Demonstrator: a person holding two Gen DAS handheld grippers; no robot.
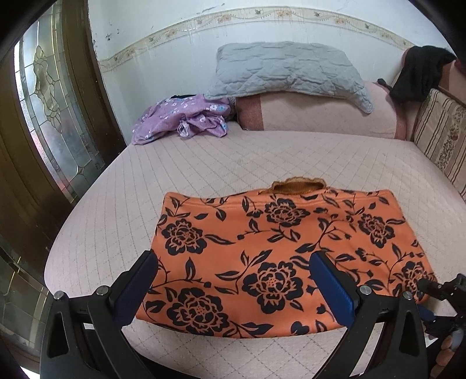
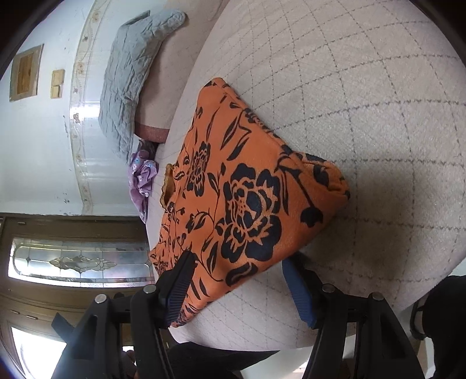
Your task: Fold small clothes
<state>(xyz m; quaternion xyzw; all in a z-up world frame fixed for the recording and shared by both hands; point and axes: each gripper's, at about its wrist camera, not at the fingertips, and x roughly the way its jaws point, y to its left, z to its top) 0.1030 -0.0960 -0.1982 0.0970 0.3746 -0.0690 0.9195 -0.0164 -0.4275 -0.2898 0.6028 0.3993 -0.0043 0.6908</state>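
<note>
Two black tongs with blue pads hang released over the bed: the left gripper (image 1: 233, 284) and the right gripper (image 2: 237, 284), each gaping above the near edge of the folded orange garment with black flowers (image 1: 279, 253), which lies flat on the pale quilted mattress (image 1: 233, 157). It looks soft, light and floppy; pinching near corners seems wisest. Only the right view shows the thick folded right-hand corner.

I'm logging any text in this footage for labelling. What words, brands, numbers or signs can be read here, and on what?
None: no readable text in either view.
Orange floral garment: printed flowers only, no label showing.
Purple floral cloth: pattern only.
Wall border: floral motifs, no letters.
Wall plates: blank.
</note>
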